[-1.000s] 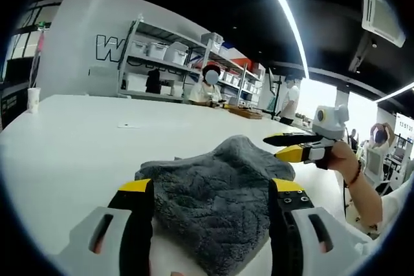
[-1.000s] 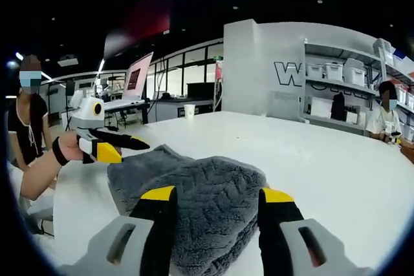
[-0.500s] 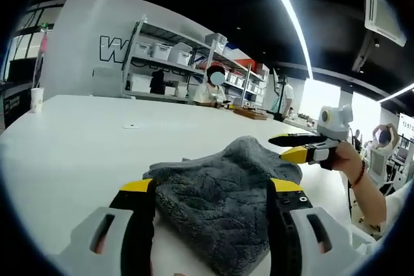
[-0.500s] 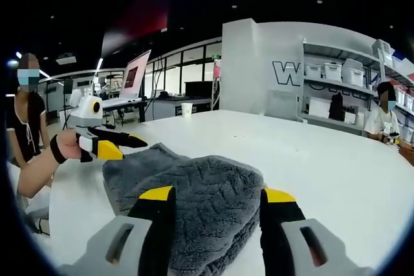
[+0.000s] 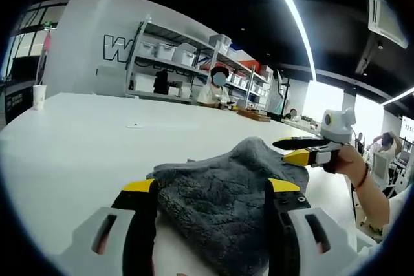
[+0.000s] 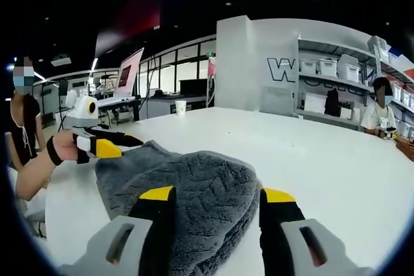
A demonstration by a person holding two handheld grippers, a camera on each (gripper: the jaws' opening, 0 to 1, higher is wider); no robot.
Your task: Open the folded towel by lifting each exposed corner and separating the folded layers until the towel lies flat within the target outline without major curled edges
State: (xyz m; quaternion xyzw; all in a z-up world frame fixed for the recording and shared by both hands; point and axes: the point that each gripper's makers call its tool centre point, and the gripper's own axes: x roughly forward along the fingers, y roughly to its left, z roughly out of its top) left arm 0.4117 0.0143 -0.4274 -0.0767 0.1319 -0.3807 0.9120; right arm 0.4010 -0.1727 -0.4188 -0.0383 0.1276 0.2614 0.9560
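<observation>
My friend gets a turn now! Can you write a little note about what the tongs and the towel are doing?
Left tongs: open, low over the near edge of the grey towel, gripping nothing.
Right tongs: open too, at the opposite side, gripping nothing.
The towel is a folded, bunched heap on the white table.
Done: nothing is unfolded yet.
Left: pinch an exposed corner, peel the layers apart, spread it flat and smooth any curls.

A large dark letter "W" stands on the pale wall (image 5: pixel 84 37) behind the shelving; following letters are hidden.
</observation>
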